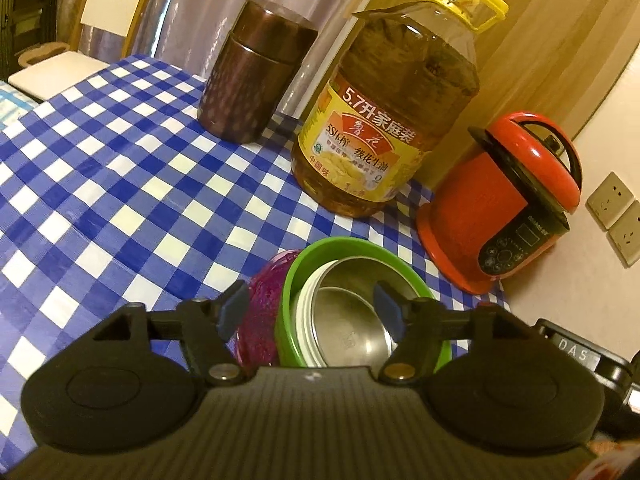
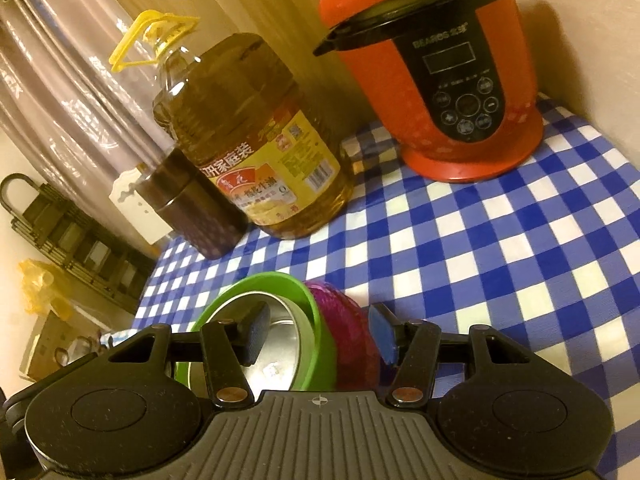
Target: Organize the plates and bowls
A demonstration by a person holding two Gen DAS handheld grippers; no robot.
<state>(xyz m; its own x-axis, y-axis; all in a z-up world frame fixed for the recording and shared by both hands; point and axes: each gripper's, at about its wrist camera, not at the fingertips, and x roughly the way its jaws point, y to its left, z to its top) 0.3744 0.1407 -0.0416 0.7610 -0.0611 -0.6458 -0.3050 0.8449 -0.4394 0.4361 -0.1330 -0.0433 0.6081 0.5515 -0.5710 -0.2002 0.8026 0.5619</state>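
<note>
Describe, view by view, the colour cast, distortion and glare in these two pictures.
Left wrist view: warm yellowish light, fisheye bending the blue-and-white checked tablecloth, soft glare inside the round steel bowl. Right wrist view: same warm cast, the red electric cooker leaning from distortion, edges slightly soft.

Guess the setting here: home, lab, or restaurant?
Most likely a home kitchen or dining table: a checked tablecloth carries a family-size cooking oil bottle and a small red electric cooker. Nested bowls sit in front of both open grippers.

A blue-checked tablecloth (image 1: pixel 120 184) carries a brown canister (image 1: pixel 252 76), oil bottle (image 1: pixel 384 120), red cooker (image 1: pixel 504 204) and stacked bowls (image 1: pixel 348 304).
</note>
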